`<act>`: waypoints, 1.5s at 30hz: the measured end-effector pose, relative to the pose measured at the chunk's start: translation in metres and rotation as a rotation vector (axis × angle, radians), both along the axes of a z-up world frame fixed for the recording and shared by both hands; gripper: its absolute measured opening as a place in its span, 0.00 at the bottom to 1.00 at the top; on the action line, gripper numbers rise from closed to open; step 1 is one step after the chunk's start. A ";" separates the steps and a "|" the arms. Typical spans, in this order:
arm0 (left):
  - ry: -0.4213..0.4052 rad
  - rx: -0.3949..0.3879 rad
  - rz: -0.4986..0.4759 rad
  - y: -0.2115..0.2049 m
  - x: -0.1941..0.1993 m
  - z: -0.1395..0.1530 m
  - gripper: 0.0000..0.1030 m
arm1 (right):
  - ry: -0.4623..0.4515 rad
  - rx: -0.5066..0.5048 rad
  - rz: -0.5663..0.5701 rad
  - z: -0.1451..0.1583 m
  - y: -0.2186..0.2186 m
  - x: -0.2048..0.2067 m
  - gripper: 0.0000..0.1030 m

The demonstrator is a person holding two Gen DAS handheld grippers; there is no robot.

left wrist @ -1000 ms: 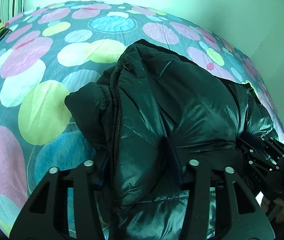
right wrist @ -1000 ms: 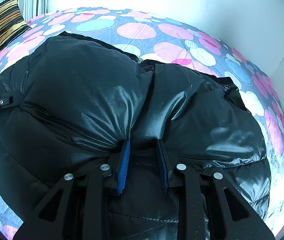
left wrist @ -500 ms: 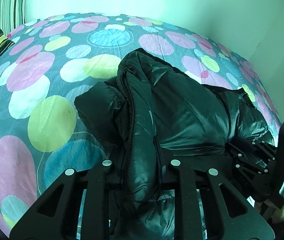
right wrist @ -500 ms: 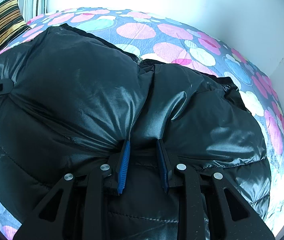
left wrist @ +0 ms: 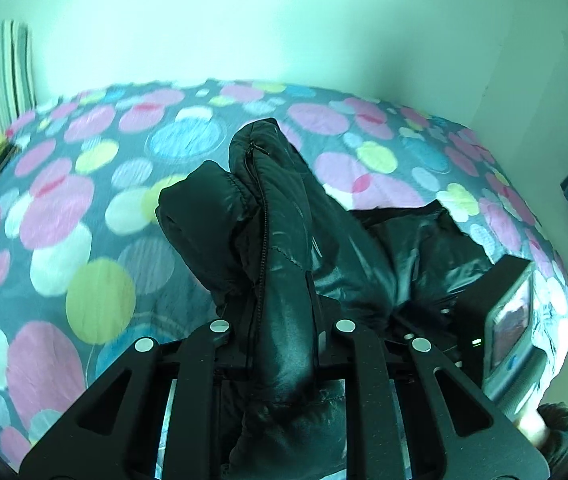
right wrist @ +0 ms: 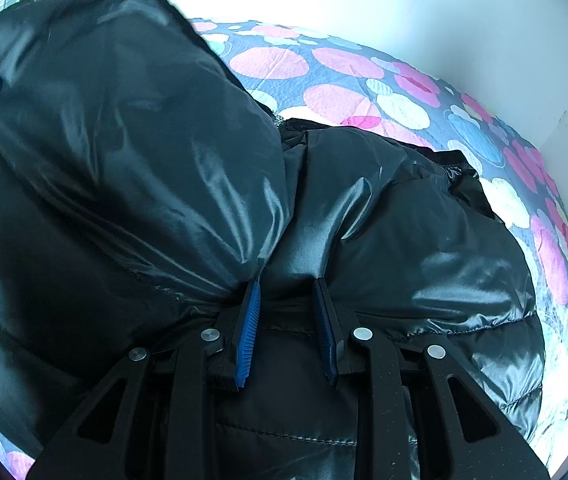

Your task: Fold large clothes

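Observation:
A shiny black puffer jacket (left wrist: 268, 200) lies on the spotted bed cover (left wrist: 100, 296). My left gripper (left wrist: 284, 320) has a zipped front edge of the jacket pinched between its jaws, which are still closing, and holds that part raised off the bed. In the right wrist view the lifted part of the jacket (right wrist: 124, 140) bulges high on the left. My right gripper (right wrist: 287, 292) is shut on a fold of the jacket low down, with its blue pads (right wrist: 250, 320) pressing the fabric from both sides.
The bed cover (right wrist: 339, 96) runs back to a pale wall. Striped pillows (left wrist: 0, 68) stand at the far left corner. The right hand-held device with its small screen (left wrist: 507, 320) and a hand (left wrist: 531, 424) sit close at the right.
The left gripper's jaws narrowed onto the jacket's front edge and rose, pulling that part up and back. The fabric now towers in the right wrist view. The right gripper stayed put.

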State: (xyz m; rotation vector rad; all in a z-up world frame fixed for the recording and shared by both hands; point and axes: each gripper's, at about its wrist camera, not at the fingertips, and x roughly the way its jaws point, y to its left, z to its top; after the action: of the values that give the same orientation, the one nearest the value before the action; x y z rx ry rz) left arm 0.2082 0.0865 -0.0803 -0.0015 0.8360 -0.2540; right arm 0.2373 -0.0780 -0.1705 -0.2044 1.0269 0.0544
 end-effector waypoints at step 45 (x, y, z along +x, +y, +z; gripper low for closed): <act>-0.116 0.457 -0.332 -0.327 -0.051 -0.059 0.16 | -0.023 -0.013 -0.492 0.013 -0.264 -0.106 0.32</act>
State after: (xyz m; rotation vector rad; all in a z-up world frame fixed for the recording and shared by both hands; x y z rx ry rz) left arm 0.1568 -0.2402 -0.1397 0.5787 0.7611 -0.3660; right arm 0.1318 -0.3417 -0.1579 0.0401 1.0309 -0.4003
